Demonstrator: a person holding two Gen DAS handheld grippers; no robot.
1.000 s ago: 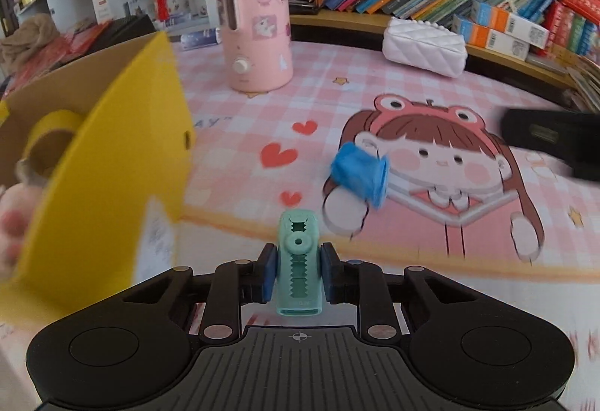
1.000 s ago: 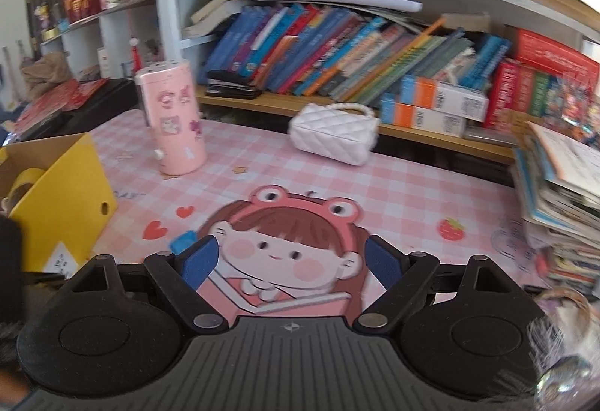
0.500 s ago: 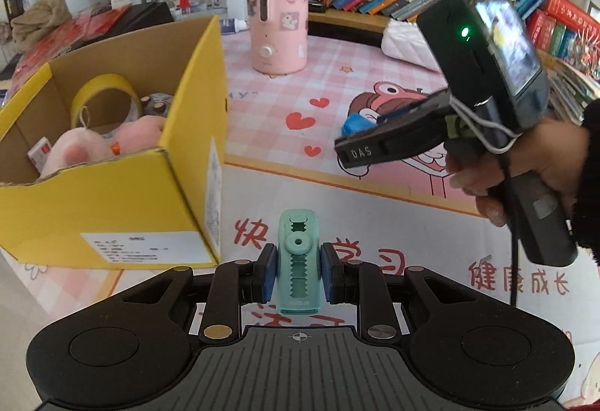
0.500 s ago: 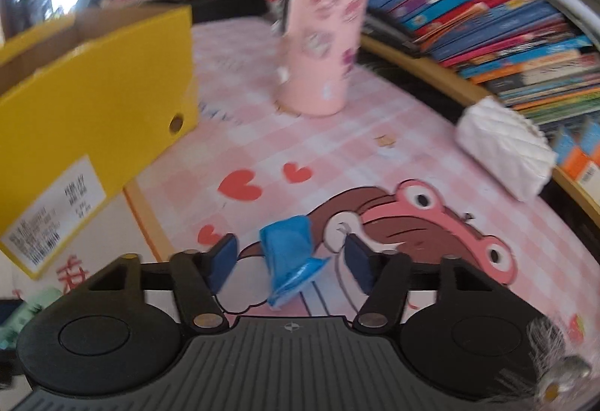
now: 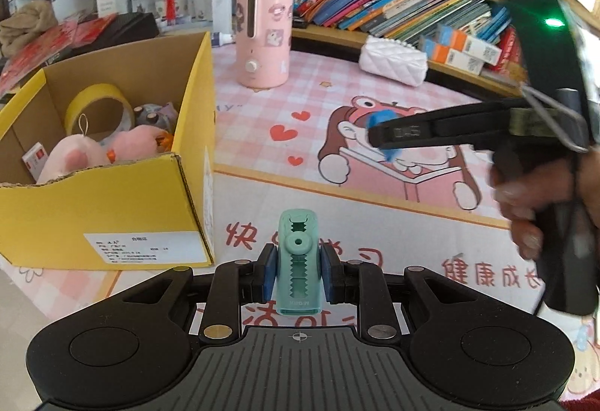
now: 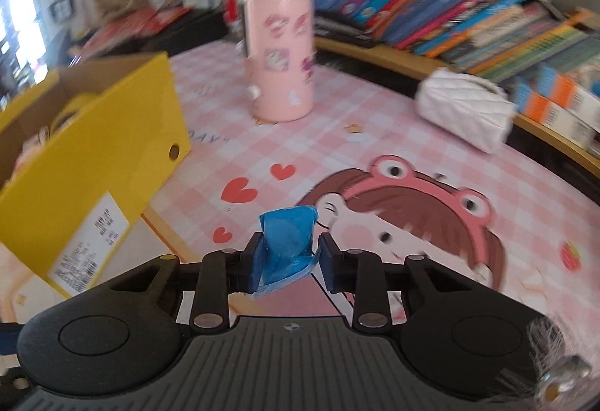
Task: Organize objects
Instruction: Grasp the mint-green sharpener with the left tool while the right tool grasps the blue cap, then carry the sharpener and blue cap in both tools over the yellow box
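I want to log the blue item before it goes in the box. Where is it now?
The crumpled blue wrapper sits clamped in the right hand-held gripper, over the cartoon girl mat, right of the yellow box.

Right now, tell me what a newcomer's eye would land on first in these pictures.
The yellow box at the left, open-topped, with pink plush toys and a tape roll inside. Then the two grippers: the left gripper clamps a mint green clip, and the right gripper, its jaws having just been closing, pinches a crumpled blue wrapper over the pink cartoon mat.
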